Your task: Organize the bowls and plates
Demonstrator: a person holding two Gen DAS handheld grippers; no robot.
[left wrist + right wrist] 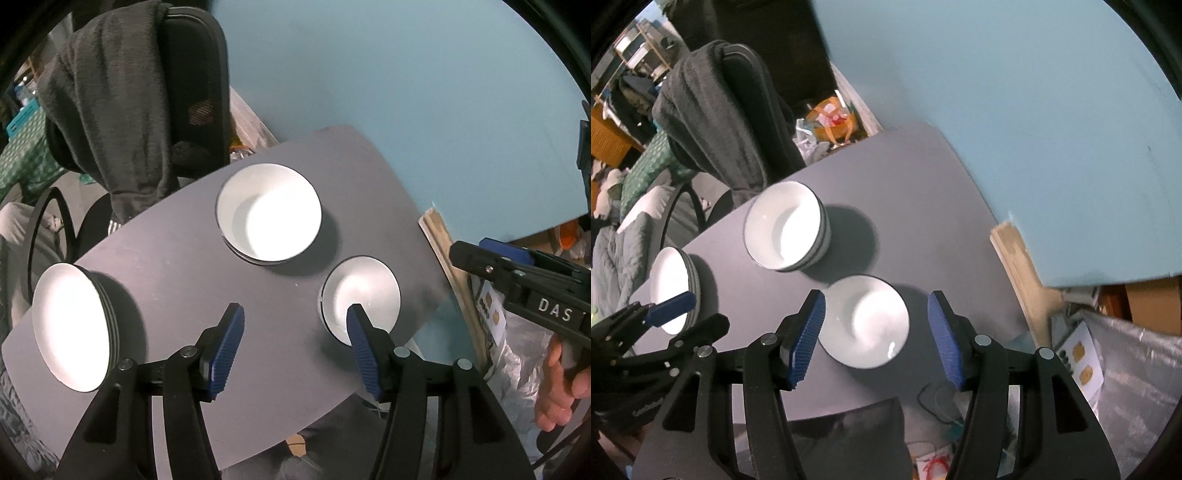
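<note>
The stack of large white bowls with thin dark rims [268, 215] [785, 226] stands near the middle of the grey rounded tabletop [177, 266] [905, 177]. To its left, near the tabletop's left edge, stands a stack of white dark-rimmed plates [72, 326] [674, 286]; to the bowl stack's right and nearer the cameras sits a single smaller white bowl with a dark rim [364, 295] [864, 321], apart from the stack. The left gripper [295, 332] [670, 308] hangs above the tabletop with its blue ribbed fingers [229, 350] spread wide, holding nothing; in its own view the right finger overlaps the small bowl's near rim, though contact cannot be told. The right gripper [877, 326] [491, 251] has its blue ribbed fingers [809, 332] spread wide on either side of the small bowl, with no visible contact. White letters "DAS" show on the right gripper's black body in the left wrist view. Behind the bowl stack stands a black mesh office chair [195, 92] [764, 110] draped with a dark grey knitted garment [110, 103] [701, 110], and a pale blue wall [406, 74] [1015, 92] rises beyond.
</note>
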